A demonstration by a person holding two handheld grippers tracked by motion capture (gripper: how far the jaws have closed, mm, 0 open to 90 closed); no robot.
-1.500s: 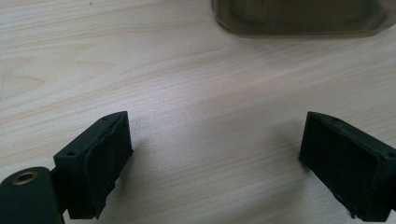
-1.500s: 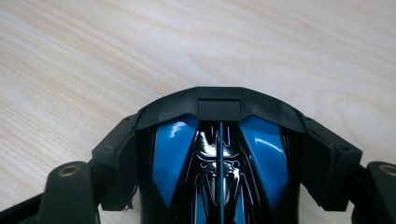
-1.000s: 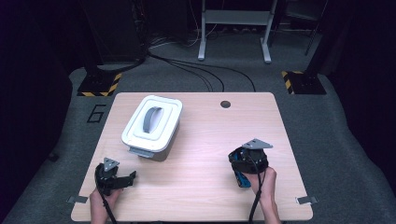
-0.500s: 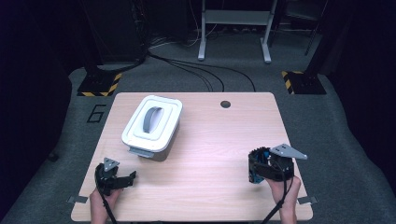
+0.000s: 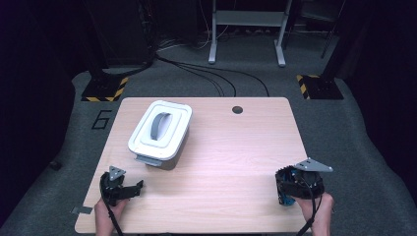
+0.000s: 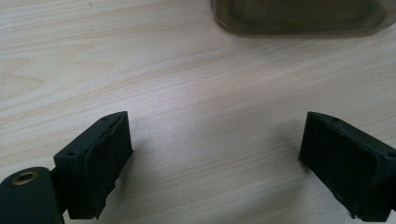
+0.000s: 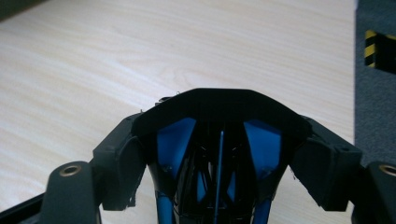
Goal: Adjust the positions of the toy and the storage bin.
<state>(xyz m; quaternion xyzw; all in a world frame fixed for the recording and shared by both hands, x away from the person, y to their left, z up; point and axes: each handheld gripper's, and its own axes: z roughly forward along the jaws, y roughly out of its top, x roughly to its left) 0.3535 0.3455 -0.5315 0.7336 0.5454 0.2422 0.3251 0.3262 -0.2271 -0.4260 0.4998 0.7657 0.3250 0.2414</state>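
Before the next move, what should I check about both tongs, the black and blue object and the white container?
1. Right tongs grip the black and blue object, pads pressed on both its sides: ok.
2. Left tongs open with nothing between them: ok.
3. Lid sits on the white container, grey handle on top: ok.
4. Lid latched or loose: cannot tell.
5. Table bare between the held object and the container: ok.
6. Held object lifted off the table or resting on it: cannot tell.
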